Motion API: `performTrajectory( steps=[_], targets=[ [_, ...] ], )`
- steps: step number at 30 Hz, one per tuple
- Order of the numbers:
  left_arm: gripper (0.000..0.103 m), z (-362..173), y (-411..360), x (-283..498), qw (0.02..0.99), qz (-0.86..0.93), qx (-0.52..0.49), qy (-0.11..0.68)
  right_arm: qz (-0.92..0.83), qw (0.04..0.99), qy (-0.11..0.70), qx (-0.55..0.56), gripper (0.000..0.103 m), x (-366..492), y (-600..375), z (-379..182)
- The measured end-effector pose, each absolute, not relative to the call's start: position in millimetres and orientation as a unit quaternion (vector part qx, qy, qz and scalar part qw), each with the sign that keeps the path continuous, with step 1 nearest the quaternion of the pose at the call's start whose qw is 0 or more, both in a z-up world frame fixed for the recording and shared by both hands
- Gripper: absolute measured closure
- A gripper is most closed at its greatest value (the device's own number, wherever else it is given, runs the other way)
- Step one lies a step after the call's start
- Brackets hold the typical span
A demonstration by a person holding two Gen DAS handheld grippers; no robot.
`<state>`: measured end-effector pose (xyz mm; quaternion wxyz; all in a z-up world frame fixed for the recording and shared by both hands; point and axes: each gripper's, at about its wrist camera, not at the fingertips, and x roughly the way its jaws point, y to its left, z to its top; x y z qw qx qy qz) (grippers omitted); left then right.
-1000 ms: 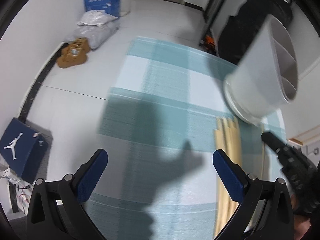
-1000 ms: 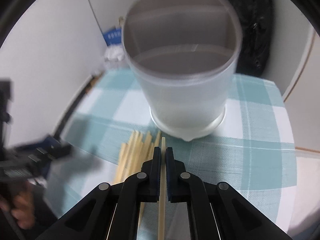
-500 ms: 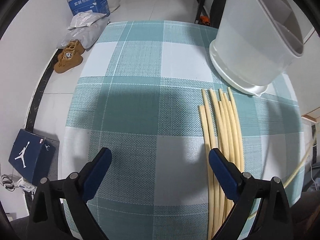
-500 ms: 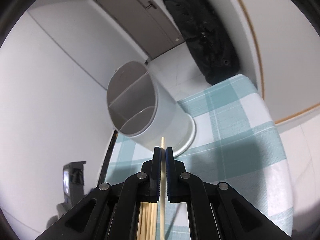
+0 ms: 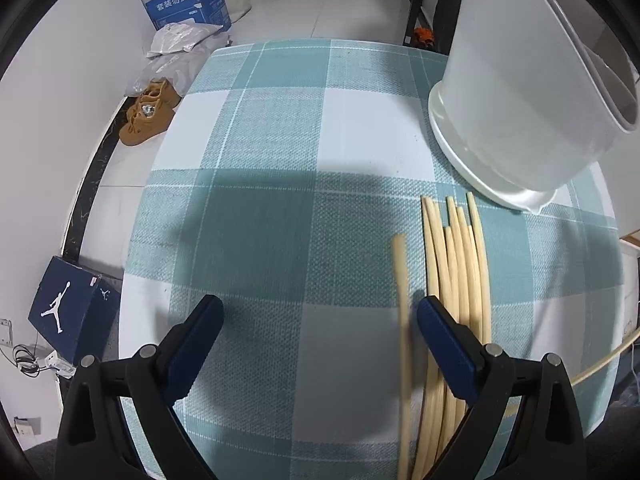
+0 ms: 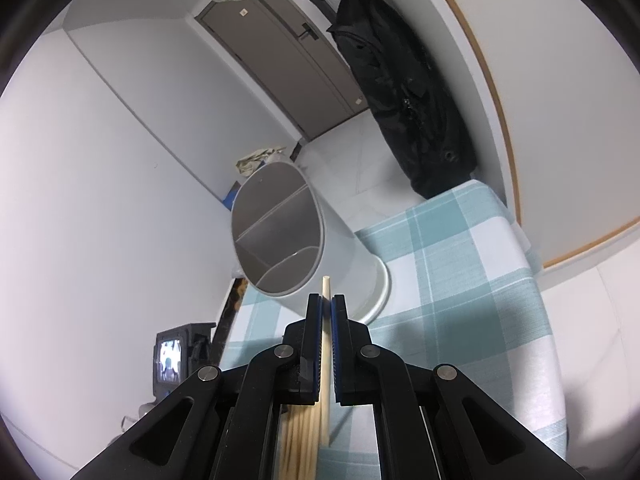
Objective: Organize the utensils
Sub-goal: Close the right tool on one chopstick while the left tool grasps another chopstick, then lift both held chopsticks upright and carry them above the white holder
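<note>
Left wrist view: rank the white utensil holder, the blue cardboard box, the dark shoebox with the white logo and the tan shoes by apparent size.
1. white utensil holder, though nearness to the camera inflates it.
2 and 3. dark shoebox and blue cardboard box look about alike; not ranked.
4. tan shoes.

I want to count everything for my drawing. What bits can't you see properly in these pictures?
- Chopsticks, left wrist view: lower ends hidden behind the open left gripper and cut off by the picture's bottom edge.
- Holder, left wrist view: top cut off by the edge.
- Held chopstick, right wrist view: back end hidden by the right gripper.
</note>
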<state>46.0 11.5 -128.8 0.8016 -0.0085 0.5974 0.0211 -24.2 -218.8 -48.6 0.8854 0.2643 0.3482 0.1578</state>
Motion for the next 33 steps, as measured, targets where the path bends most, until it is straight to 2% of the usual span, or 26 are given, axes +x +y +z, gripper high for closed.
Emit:
performTrajectory(
  steps=[4, 6, 7, 9, 11, 15, 21, 29, 33],
  targets=[
    [0.035, -124.4, 8.5, 52.2, 0.809, 0.009, -0.01, 0.588, 0.151, 0.888, 0.349, 0.259, 0.099, -25.6, -221.2, -48.2],
    [0.052, -123.2, 5.3, 54.4, 0.812, 0.0, -0.005, 0.583, 0.151, 0.889, 0.349, 0.255, 0.099, -25.9, -221.1, -48.0],
    [0.057, -123.0, 3.7, 55.3, 0.814, -0.005, -0.004, 0.581, 0.151, 0.89, 0.35, 0.252, 0.099, -25.9, -220.7, -47.7],
    [0.082, -122.0, -1.3, 56.3, 0.817, -0.02, 0.006, 0.577, 0.151, 0.891, 0.349, 0.247, 0.099, -26.0, -220.1, -47.1],
    [0.098, -122.0, -7.4, 56.4, 0.816, -0.038, 0.015, 0.577, 0.152, 0.892, 0.35, 0.242, 0.099, -25.6, -218.8, -46.8],
    [0.101, -120.9, -12.1, 53.6, 0.82, -0.042, 0.037, 0.57, 0.151, 0.893, 0.35, 0.238, 0.099, -24.9, -217.7, -46.1],
    [0.101, -92.9, 1.9, 47.3, 0.847, -0.051, -0.012, 0.528, 0.152, 0.9, 0.341, 0.225, 0.099, -26.5, -213.9, -41.8],
    [0.101, -12.6, 17.7, -2.8, 0.922, -0.073, -0.063, 0.374, 0.167, 0.918, 0.311, 0.182, 0.099, -39.2, -197.9, -28.2],
    [0.101, 8.2, 17.9, -20.3, 0.937, -0.097, -0.086, 0.326, 0.18, 0.927, 0.29, 0.155, 0.1, -49.0, -185.0, -20.9]
  ],
)
